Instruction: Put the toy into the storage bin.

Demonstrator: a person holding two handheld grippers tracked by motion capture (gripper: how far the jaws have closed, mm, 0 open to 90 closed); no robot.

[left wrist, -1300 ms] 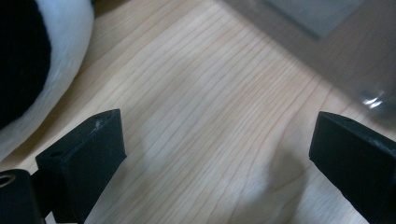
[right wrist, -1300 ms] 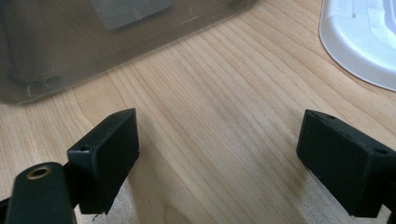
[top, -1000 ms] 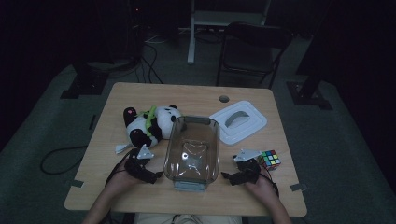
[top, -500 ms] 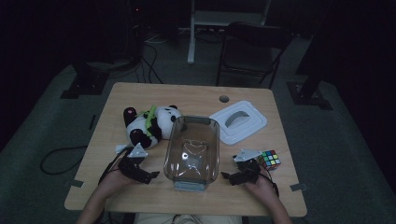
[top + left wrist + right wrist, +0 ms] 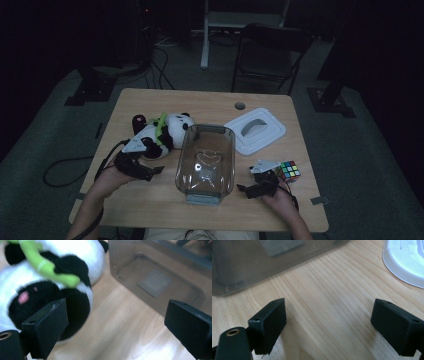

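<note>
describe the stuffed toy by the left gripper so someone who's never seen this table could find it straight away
Start at the clear plastic bin in the middle of the wooden table. Directly to its left lies a plush panda, on its side, just ahead of the left gripper. It is the only soft, furry thing there: black and white with a bright green strap across it, unlike the hard white lid and the colourful puzzle cube on the right.

Wooden table (image 5: pixel 200 102) seen from above, with a round hole (image 5: pixel 240 106) near its far edge. A white lid (image 5: pixel 255 131) lay flat on the right half, handle recess upward — its rim also appeared at the upper right of the right gripper view (image 5: pixel 404 262). Beyond the table stood a dark chair (image 5: pixel 270 55) and a white post (image 5: pixel 205 35). A black cable (image 5: pixel 60 167) looped over the grey floor (image 5: pixel 360 150) at the left.
</note>
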